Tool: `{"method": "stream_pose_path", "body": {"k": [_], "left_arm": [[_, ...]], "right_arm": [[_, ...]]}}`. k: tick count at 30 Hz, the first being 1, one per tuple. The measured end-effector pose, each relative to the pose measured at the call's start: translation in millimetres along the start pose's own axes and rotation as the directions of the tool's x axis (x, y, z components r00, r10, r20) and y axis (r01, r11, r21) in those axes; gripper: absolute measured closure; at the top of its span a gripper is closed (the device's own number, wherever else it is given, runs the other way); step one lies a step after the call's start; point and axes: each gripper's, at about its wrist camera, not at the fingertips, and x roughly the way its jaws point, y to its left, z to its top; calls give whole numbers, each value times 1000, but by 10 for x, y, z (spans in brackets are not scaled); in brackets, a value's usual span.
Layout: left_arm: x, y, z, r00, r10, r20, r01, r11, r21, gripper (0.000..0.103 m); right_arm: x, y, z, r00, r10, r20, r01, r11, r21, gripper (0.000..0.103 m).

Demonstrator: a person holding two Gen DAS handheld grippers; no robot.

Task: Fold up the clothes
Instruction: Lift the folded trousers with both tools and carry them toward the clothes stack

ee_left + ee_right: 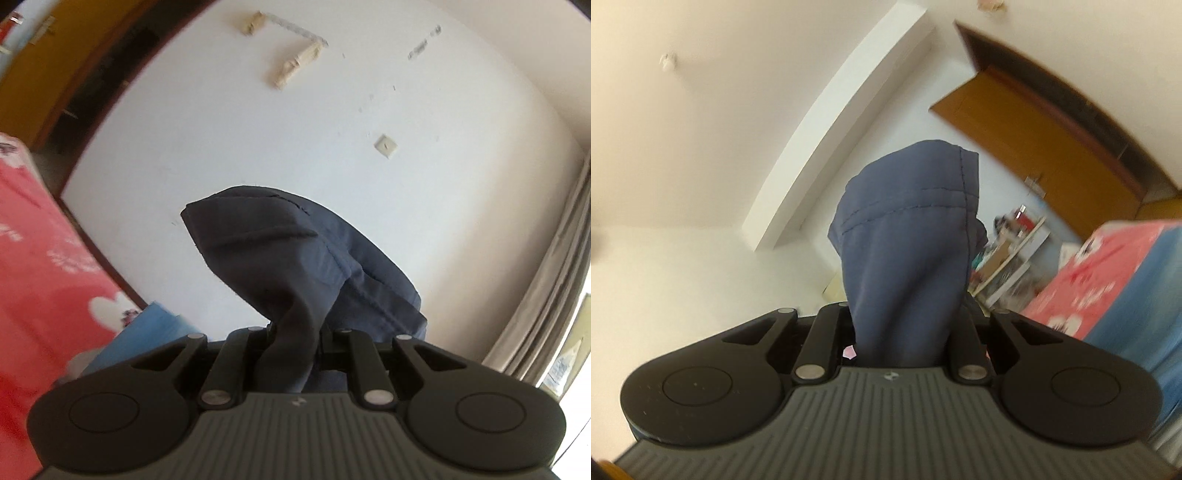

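Note:
A dark blue garment (pixel 295 258) bulges up out of my left gripper (pixel 295 334), which is shut on a bunched edge of it and points up at the white wall. A stitched hem runs across the cloth. In the right wrist view another part of the same dark blue garment (pixel 908 240), with a double seam near its top, stands up from my right gripper (pixel 905 332), also shut on it and tilted towards the ceiling. The fingertips of both grippers are hidden by the cloth.
A bed with a red floral cover (pixel 40 258) and a light blue sheet (pixel 155 332) lies low left; the red floral cover (pixel 1108 273) is at right in the other view. A brown door (pixel 1052 147), a cluttered shelf (pixel 1008 254) and a beige curtain (pixel 546 288) surround the room.

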Motion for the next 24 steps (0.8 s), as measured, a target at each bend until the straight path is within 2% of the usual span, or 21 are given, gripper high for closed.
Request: {"method": "stream_pose_path", "body": {"k": [3,6,10,11,12,14,17,19,20,21,23,24], "left_arm": [[500,117,147,999,18,-43,-17,1000,21,88],[984,337,213,994,59,-97,-58,998,16,88],[1440,665,187,978,136,-159,-134,991,23,86],[1507,717,179,972,167,-165,-167,986,17,81],[1574,769,171,965,198,-170,-199,980,11,71],[1707,872,154,949,258,-182,-262,965,-1,66],[1907,1028,130,916,346,-202,-356,934,-16,55],[2041,1132,114,890,402,-215,-417,909,-25,51],[2107,1183,106,875,429,-222,-446,894,-30,46],[2041,1161,155,881,438,-181,-454,889,-57,46],[1937,1118,232,884,452,-123,-463,883,-81,46],[1855,1088,263,880,467,-90,-474,877,-85,46]], "right_arm": [[-8,-260,208,998,-36,43,36,999,9,88],[-4,-661,402,993,-106,59,105,994,22,88],[-44,-1208,568,975,-218,34,216,974,61,88],[-50,-1355,590,969,-248,20,246,967,71,88],[-48,-1483,595,960,-282,-4,281,956,78,87],[-13,-1738,582,924,-377,-68,382,921,84,84],[29,-1895,561,886,-446,-123,454,890,43,85],[51,-1816,597,862,-492,-123,493,870,-26,68],[55,-1774,621,852,-511,-110,508,859,-60,50],[39,-1752,658,847,-525,-88,519,851,-79,37],[-79,-1685,725,829,-557,-48,550,829,-103,28],[-215,-1628,750,824,-565,-42,559,823,-106,27]]}}
